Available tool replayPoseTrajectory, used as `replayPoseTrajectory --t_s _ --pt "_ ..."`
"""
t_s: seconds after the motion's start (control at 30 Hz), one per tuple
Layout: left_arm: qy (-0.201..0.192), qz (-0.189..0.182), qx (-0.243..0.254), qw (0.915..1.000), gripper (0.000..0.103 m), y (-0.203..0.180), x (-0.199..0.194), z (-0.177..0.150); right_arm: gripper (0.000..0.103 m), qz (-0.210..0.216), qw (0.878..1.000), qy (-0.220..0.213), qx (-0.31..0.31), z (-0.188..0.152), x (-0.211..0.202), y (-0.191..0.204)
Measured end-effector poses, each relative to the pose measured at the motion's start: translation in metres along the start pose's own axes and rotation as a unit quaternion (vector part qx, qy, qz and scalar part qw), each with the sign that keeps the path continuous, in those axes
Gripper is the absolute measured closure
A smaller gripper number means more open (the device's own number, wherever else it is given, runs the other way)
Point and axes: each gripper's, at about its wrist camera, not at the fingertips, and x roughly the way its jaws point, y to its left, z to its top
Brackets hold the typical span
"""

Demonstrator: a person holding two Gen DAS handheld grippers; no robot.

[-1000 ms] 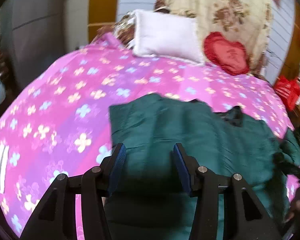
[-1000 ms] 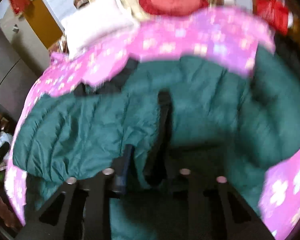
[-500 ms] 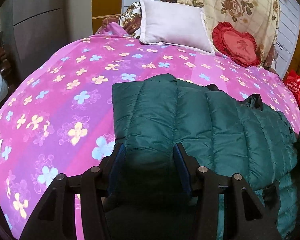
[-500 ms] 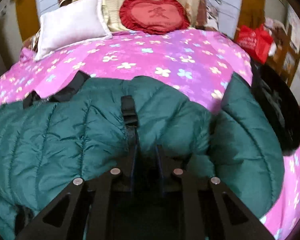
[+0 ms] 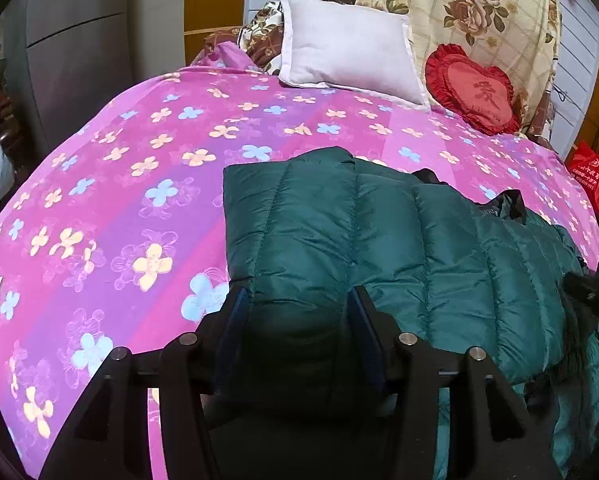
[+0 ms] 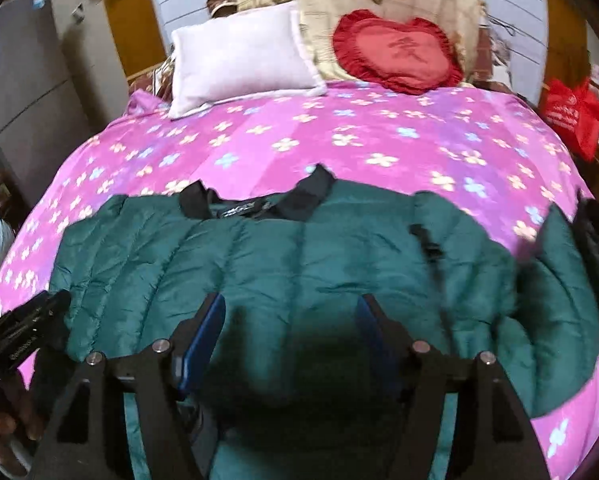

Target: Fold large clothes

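A dark green quilted puffer jacket [image 5: 379,248] lies on the pink flowered bedspread [image 5: 139,184], with one side folded over itself. In the right wrist view the jacket [image 6: 283,256] spreads wide, its black collar at the far edge. My left gripper [image 5: 297,300] is open, its blue-padded fingers straddling the jacket's near left edge. My right gripper [image 6: 291,308] is open just above the jacket's near middle, holding nothing. The left gripper also shows at the left edge of the right wrist view [image 6: 23,332].
A white pillow [image 5: 347,60], a red heart cushion [image 5: 471,88] and a floral blanket [image 5: 479,12] sit at the head of the bed. A red bag [image 6: 571,116] stands to the right. Grey cabinets [image 5: 71,60] stand on the left.
My right gripper opened, let go of the jacket fold and drew back. The jacket now lies flatter. My left gripper stayed open at the jacket's near edge.
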Motion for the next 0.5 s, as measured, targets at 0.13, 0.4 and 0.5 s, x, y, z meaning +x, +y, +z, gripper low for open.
replayPoseTrajectory --t_s 0.13,0.4,0.5 --pt "0.009 -0.008 -0.014 0.9998 0.068 0.006 0.007 0.003 0.032 -0.007 1.0 0.016 -0.005 -0.003 0.024 0.008" --pt "0.018 -0.017 -0.029 0.9993 0.065 0.01 0.013 0.004 0.031 -0.035 0.999 0.019 -0.001 -0.013 0.049 0.0" --pt "0.016 -0.019 -0.029 0.9993 0.065 0.011 0.009 0.005 0.032 -0.037 0.999 0.024 -0.003 -0.012 0.037 -0.001"
